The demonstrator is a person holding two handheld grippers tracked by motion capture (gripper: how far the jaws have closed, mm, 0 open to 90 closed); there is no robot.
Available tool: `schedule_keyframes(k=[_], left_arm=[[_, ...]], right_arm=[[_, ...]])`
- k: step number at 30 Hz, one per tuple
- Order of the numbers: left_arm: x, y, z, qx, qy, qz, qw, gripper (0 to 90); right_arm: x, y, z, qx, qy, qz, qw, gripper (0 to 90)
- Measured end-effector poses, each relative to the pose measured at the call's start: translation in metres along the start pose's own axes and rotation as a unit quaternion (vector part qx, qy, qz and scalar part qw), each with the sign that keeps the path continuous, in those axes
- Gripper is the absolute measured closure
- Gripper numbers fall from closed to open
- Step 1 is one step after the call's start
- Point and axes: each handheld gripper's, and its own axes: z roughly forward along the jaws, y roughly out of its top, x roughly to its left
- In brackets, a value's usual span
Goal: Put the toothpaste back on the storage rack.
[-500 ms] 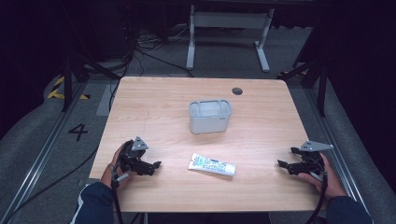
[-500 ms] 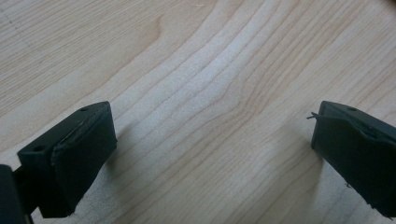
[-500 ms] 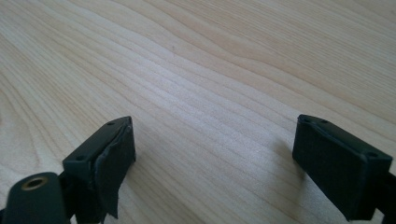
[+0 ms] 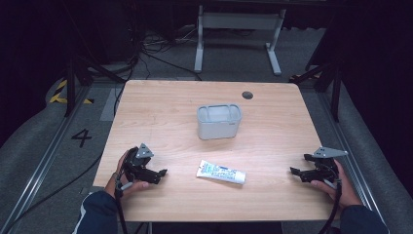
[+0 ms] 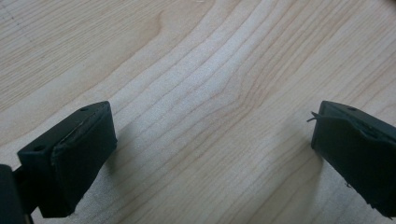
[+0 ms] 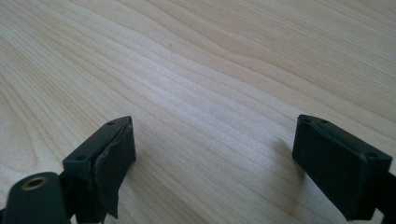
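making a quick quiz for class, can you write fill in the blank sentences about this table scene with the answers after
1. The tube lies flat on the wooden table, nearer the person than the grey ____.
2. Both the left gripper and the right gripper have their jaws ____, with only bare wood between them.
3. The tube lies ____ the two grippers, touching neither.
4. The small dark round hole sits near the table's ____ edge.

Missing words: container; open; between; far
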Motion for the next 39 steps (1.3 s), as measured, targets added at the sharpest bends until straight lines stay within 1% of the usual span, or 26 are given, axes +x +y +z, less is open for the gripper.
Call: schedule_keyframes(k=[2, 3, 8, 9, 15, 19, 31, 39], left_arm=[[0.000, 0.000, 0.000, 0.000, -0.001, 0.002, 1.0000, 0.4], [0.002, 0.000, 0.000, -0.001, -0.006, 0.005, 1.0000, 0.3], [0.001, -0.001, 0.000, -0.002, -0.006, 0.002, 1.0000, 0.2], [0.001, 0.000, 0.000, -0.001, -0.005, 0.005, 1.0000, 0.3], [0.001, -0.001, 0.000, -0.002, -0.006, 0.002, 1.0000, 0.3], [0.001, -0.001, 0.000, -0.001, -0.006, 0.004, 1.0000, 0.3], [0.001, -0.001, 0.000, -0.001, -0.005, 0.004, 1.0000, 0.2], [0.001, -0.001, 0.000, -0.001, -0.005, 0.005, 1.0000, 0.2]], right_arm=[[0.000, 0.000, 0.000, 0.000, 0.000, 0.003, 1.0000, 13.5], [0.000, 0.000, -0.001, 0.004, 0.000, 0.003, 1.0000, 13.5], [-0.001, 0.002, -0.002, 0.014, -0.001, 0.002, 0.9999, 13.5], [-0.001, 0.002, -0.002, 0.016, -0.002, 0.004, 0.9999, 13.6], [0.001, 0.004, -0.003, 0.022, -0.005, -0.002, 0.9997, 16.4], [0.003, 0.006, -0.004, 0.024, -0.002, -0.003, 0.9997, 18.5], [0.010, 0.015, -0.009, 0.010, 0.007, -0.011, 0.9999, 23.0], [0.018, 0.024, -0.013, -0.003, 0.022, -0.024, 0.9995, 25.9]])
